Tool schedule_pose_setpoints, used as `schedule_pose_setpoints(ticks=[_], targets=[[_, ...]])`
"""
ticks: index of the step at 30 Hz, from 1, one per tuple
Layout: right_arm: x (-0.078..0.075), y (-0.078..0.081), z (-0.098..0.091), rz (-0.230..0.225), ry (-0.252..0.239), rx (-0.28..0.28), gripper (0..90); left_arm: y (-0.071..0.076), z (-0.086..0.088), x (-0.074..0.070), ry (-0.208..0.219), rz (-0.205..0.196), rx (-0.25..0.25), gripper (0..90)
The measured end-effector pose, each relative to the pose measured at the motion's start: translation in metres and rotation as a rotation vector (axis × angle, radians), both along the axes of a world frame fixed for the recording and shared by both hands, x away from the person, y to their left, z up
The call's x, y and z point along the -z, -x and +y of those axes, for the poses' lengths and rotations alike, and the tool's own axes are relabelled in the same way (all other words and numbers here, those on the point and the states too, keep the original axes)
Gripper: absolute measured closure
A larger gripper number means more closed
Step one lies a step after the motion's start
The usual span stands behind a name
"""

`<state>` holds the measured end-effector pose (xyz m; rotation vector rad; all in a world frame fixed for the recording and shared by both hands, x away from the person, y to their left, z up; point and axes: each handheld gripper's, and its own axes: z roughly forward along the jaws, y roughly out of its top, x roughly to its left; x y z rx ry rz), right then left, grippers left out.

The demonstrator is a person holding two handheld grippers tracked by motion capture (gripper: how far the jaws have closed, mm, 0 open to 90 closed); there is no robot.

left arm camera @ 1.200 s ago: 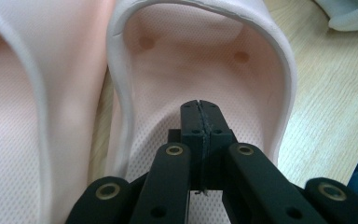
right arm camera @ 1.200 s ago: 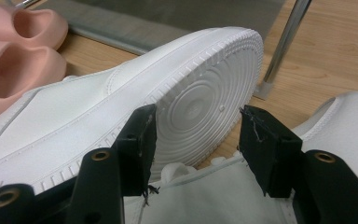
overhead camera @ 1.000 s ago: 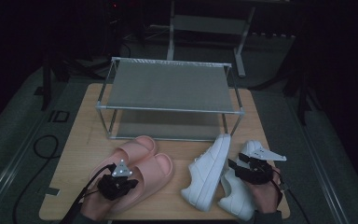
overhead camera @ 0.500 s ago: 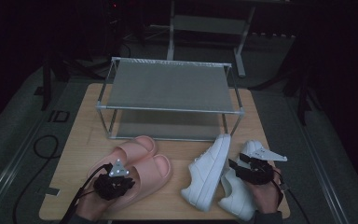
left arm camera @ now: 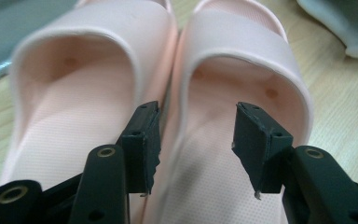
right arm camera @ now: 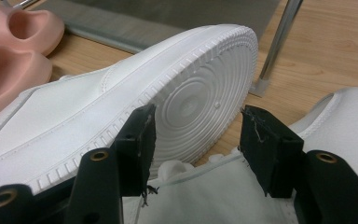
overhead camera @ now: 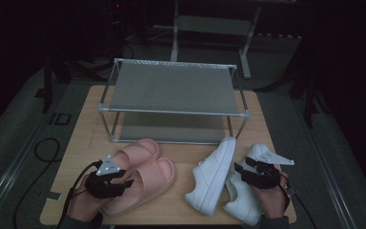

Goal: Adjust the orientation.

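Left gripper view: the left gripper has just been opening, its jaws now released and straddling the inner rim of the nearer pink slipper, whose long axis runs straight ahead, its matte foam twin touching alongside. The right gripper hangs open over a white sneaker, the other sneaker tipped on its side, ribbed sole showing.

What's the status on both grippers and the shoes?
Left gripper just opened, over the pink slippers, nothing clamped. Right gripper open at the white sneakers, one tipped on its side. Rack unobstructed.
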<state>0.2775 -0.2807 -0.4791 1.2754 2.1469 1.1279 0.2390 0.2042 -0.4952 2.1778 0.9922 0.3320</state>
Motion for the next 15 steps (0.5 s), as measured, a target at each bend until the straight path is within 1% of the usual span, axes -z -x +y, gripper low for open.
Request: schedule_pose_setpoints(ticks=[1,4,7,12,14,15], targets=[[0.0,0.0,0.0,0.0,0.001,0.0,44.9,-0.001,0.002,-0.001,0.0,-0.003,-0.006,49.4],[0.0,0.001,0.0,-0.002,0.001,-0.001,44.8,-0.005,0.006,-0.001,0.006,0.007,-0.013,49.9],[0.0,0.0,0.0,-0.001,-0.001,-0.001,44.8,-0.008,0.009,0.0,0.022,0.004,-0.028,49.9],[0.0,-0.001,0.001,-0.002,0.0,-0.008,44.7,-0.012,0.01,0.001,0.033,0.0,-0.022,48.2],[0.0,-0.002,0.002,-0.001,-0.001,-0.01,44.7,-0.014,0.01,0.001,0.039,0.002,-0.01,48.3],[0.0,-0.002,0.003,0.001,0.0,-0.012,44.6,-0.015,0.009,0.001,0.037,-0.003,-0.007,48.3]])
